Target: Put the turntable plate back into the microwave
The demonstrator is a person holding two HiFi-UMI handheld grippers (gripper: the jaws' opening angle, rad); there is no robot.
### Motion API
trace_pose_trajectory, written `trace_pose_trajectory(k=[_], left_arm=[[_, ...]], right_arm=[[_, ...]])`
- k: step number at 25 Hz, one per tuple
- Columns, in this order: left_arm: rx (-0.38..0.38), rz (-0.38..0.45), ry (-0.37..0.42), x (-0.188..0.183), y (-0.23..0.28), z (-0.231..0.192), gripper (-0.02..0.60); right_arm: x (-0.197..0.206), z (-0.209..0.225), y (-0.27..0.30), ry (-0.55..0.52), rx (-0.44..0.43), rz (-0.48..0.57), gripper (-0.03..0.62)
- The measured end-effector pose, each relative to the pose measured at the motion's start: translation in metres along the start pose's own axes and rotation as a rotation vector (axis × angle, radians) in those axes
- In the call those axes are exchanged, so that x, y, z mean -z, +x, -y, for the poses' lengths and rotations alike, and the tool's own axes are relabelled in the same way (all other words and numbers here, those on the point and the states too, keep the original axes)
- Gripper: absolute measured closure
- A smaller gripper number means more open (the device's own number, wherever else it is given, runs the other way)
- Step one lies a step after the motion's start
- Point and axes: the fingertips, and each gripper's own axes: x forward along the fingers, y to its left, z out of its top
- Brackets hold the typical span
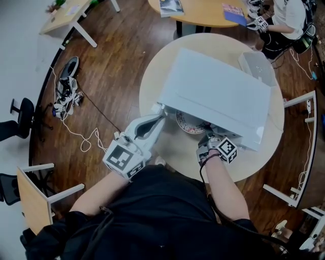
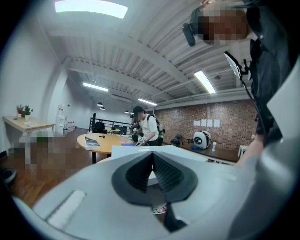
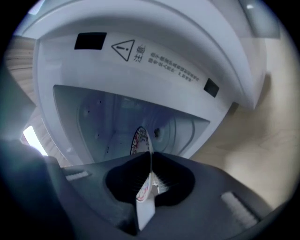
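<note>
The white microwave stands on a round table with its opening towards me. My right gripper is shut on the rim of the patterned turntable plate, which lies flat at the mouth of the opening, partly under the microwave's top. In the right gripper view the plate shows edge-on between the pads, pointing into the lit cavity. My left gripper rests at the microwave's left front corner with its jaws together; I cannot see anything pinched in the left gripper.
A clear plastic box sits on the table behind the microwave. A person works at another wooden table at the back. Cables and gear lie on the wooden floor at the left, and chairs stand around.
</note>
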Motion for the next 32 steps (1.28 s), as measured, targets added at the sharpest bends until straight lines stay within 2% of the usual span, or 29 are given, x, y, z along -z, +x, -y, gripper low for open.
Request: trace_pose_trajectory(k=[12,32], left_arm=[[-0.018,-0.004,-0.007,0.001,-0.003,-0.006,0.578],[-0.021,-0.04,-0.002,0.009,-0.017,-0.006,0.578]], right_arm=[[-0.012,0.0,0.01,0.015,0.027,0.06,0.574],[-0.038,0.005,0.032,0.084,0.065,0.267,0.572]])
